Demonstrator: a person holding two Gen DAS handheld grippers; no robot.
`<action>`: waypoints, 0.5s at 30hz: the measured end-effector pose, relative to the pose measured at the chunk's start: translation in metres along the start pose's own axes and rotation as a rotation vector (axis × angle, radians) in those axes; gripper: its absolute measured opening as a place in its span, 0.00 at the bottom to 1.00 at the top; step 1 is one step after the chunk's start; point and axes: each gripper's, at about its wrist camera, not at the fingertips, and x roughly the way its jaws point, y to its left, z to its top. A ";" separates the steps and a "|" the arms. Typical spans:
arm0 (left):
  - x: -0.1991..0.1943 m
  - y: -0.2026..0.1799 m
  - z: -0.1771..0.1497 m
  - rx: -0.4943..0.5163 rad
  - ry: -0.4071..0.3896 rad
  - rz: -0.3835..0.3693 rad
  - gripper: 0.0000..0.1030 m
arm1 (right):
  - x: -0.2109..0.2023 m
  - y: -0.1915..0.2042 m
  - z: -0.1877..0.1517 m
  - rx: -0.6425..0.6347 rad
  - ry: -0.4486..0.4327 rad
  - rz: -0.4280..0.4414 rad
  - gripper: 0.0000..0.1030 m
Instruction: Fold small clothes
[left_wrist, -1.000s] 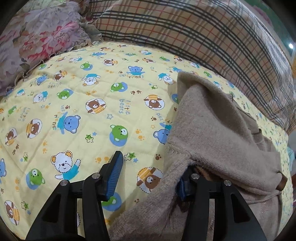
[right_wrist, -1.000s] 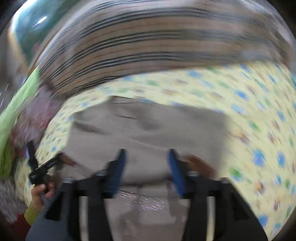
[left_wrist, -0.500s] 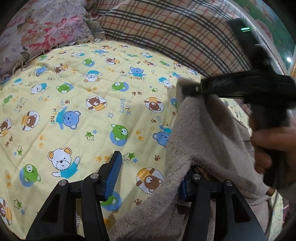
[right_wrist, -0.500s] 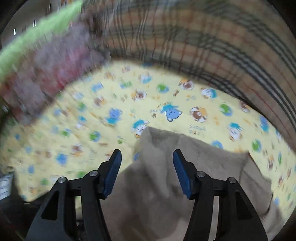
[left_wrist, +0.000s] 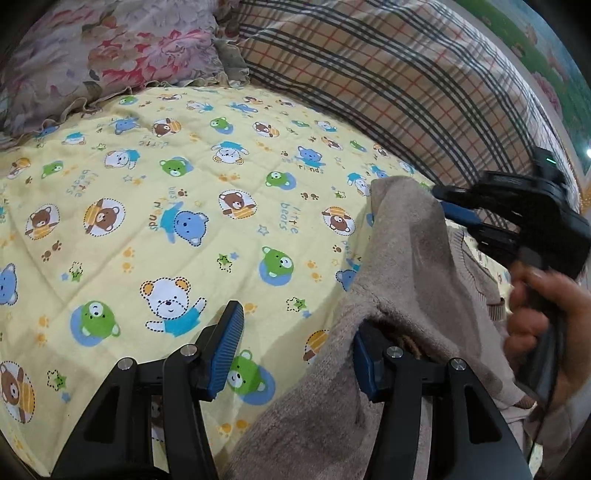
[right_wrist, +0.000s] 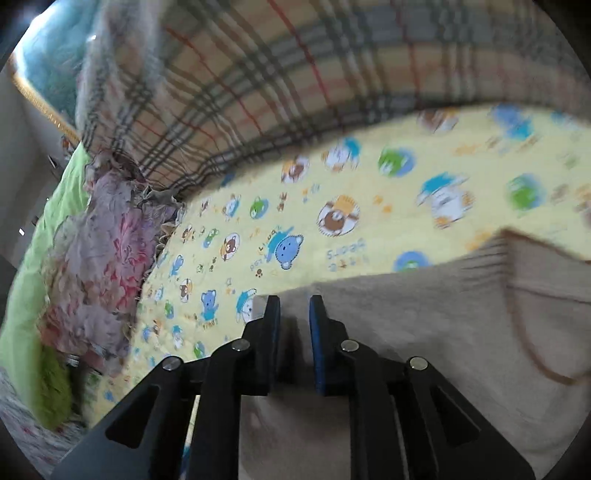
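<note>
A small beige knit sweater lies on a yellow bear-print quilt. My left gripper is open; its right finger sits under a fold of the sweater, its left finger over bare quilt. My right gripper shows in the left wrist view at the sweater's far corner. In the right wrist view the right gripper has its jaws nearly closed around the sweater's corner edge; the sweater fills the lower right.
A plaid blanket rises behind the quilt. A floral ruffled pillow lies at the back left, also in the right wrist view next to green bedding. A hand holds the right gripper.
My right gripper swung over to the sweater's far corner and its jaws closed from wide open to a narrow gap on the edge. My left gripper stayed open in place.
</note>
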 end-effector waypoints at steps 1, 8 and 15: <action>0.000 0.000 0.000 -0.003 0.002 -0.001 0.55 | -0.015 0.000 -0.004 -0.003 -0.025 0.017 0.22; -0.004 0.007 -0.002 -0.021 0.037 -0.073 0.56 | -0.115 -0.027 -0.063 -0.053 -0.127 -0.057 0.47; -0.022 0.004 0.002 -0.002 0.054 -0.096 0.62 | -0.221 -0.131 -0.137 0.158 -0.177 -0.355 0.47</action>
